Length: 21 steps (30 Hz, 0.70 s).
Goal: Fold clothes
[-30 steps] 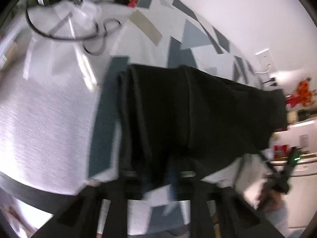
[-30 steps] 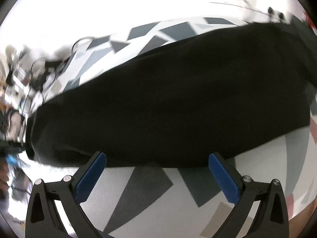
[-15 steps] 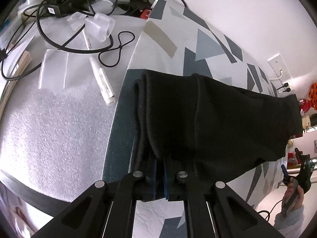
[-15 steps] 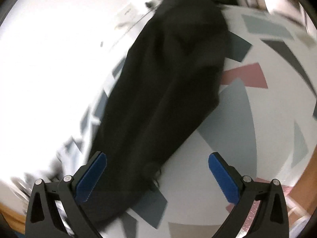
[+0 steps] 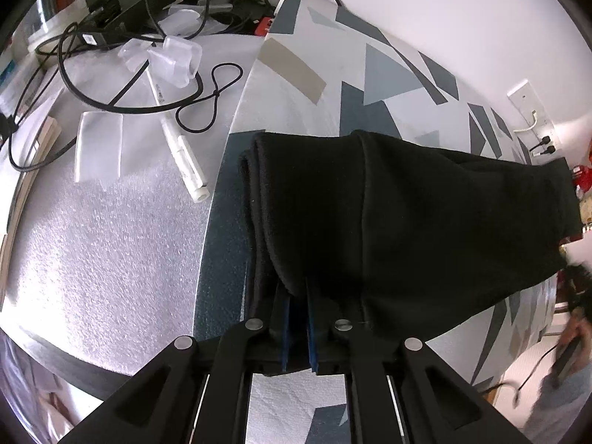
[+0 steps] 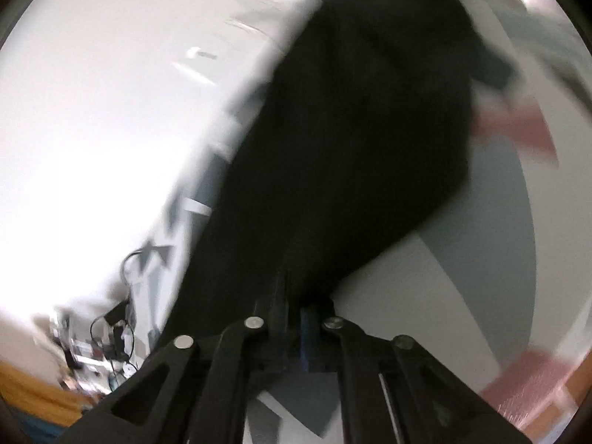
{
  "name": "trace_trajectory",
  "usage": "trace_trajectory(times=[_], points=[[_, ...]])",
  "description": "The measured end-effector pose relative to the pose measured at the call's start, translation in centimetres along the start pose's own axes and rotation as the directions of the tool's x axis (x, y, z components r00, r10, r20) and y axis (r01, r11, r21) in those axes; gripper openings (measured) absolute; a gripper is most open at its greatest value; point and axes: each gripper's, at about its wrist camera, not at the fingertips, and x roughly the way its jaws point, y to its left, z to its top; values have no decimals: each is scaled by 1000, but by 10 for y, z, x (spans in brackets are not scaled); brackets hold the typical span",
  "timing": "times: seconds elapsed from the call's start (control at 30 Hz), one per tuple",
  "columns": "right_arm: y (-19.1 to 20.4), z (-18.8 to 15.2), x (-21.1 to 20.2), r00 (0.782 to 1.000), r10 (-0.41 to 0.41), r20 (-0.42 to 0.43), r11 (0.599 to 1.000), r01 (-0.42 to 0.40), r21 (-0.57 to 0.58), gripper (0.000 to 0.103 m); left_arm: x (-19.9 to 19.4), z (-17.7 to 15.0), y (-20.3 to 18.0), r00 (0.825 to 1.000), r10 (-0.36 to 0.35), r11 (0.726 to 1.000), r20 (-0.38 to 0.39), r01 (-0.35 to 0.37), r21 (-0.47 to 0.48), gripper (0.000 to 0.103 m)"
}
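A black garment (image 5: 407, 222) lies folded lengthwise on a table cover (image 5: 388, 77) patterned with grey and white triangles. My left gripper (image 5: 298, 296) is shut on the garment's near edge at its left end. In the right wrist view, which is blurred, the same black garment (image 6: 351, 140) stretches away from the camera, and my right gripper (image 6: 294, 307) is shut on its near end. The cloth hides both grippers' fingertips.
Left of the cover lies white foam sheeting (image 5: 111, 222) with black cables (image 5: 111, 107), a white pen-like tube (image 5: 185, 155) and clear plastic pieces (image 5: 174, 55). A white wall (image 5: 462, 7) with sockets (image 5: 532, 122) runs behind the table.
My right gripper was open beside the garment; it has swung round and shut on the garment's end. My left gripper has stayed shut on the other end, and the garment now lies flatter.
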Motion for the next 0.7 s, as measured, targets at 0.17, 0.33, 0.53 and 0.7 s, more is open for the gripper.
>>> trace_trajectory(times=[0.17, 0.33, 0.53, 0.7], points=[[32, 21, 5, 998, -69, 10, 993, 69, -96, 6, 4, 3, 0, 1000, -21, 1000, -2, 21, -22, 8], [9, 17, 55, 917, -319, -238, 946, 295, -131, 39, 4, 5, 8, 997, -81, 996, -14, 81, -49, 9], [5, 8, 28, 920, -309, -241, 951, 295, -93, 53, 1, 5, 13, 991, -129, 989, -20, 127, -80, 10], [33, -1, 10, 927, -321, -194, 938, 282, -203, 53, -6, 6, 23, 983, -181, 975, -10, 178, -136, 13]])
